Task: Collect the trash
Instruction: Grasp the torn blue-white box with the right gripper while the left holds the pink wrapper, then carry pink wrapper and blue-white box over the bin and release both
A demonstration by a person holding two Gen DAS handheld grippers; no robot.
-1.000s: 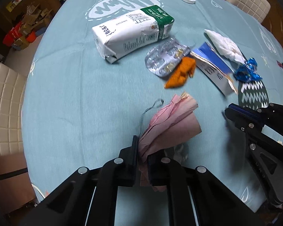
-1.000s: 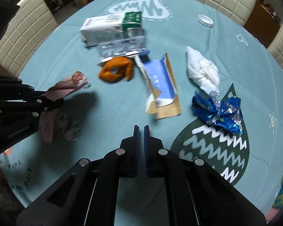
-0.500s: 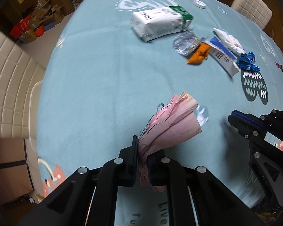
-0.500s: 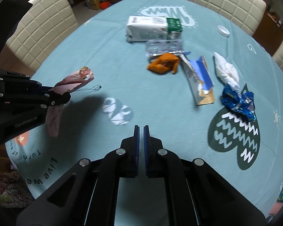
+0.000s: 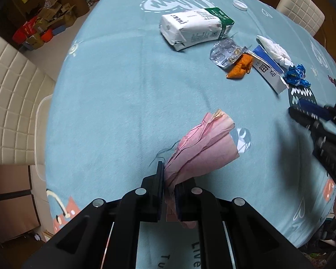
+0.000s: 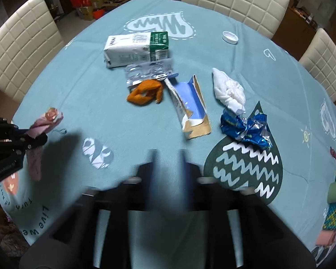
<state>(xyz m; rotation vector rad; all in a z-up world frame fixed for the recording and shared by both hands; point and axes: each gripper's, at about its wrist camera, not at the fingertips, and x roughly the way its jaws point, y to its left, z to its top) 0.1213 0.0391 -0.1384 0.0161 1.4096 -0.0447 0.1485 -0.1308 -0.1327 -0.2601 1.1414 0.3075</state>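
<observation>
Above the teal tablecloth (image 5: 123,103), left gripper (image 5: 169,179) pinches pink paper (image 5: 201,143); blurred right gripper (image 6: 168,163) seemingly opening, empty.

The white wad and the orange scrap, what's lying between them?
A torn blue and white carton lies between the white wad and the orange scrap, clearest in the right wrist view.

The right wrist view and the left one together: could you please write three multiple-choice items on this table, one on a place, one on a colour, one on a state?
1. The orange scrap lies beside:
A the white cap
B the clear blister pack
C the chair

2. The crumpled foil wrapper is:
A blue
B red
C yellow

3. The left gripper is:
A empty
B shut on pink paper
C resting on the carton

Key: B, the orange scrap touches the blister pack; A, the foil wrapper shines blue; B, the left gripper pinches the pink paper.
</observation>
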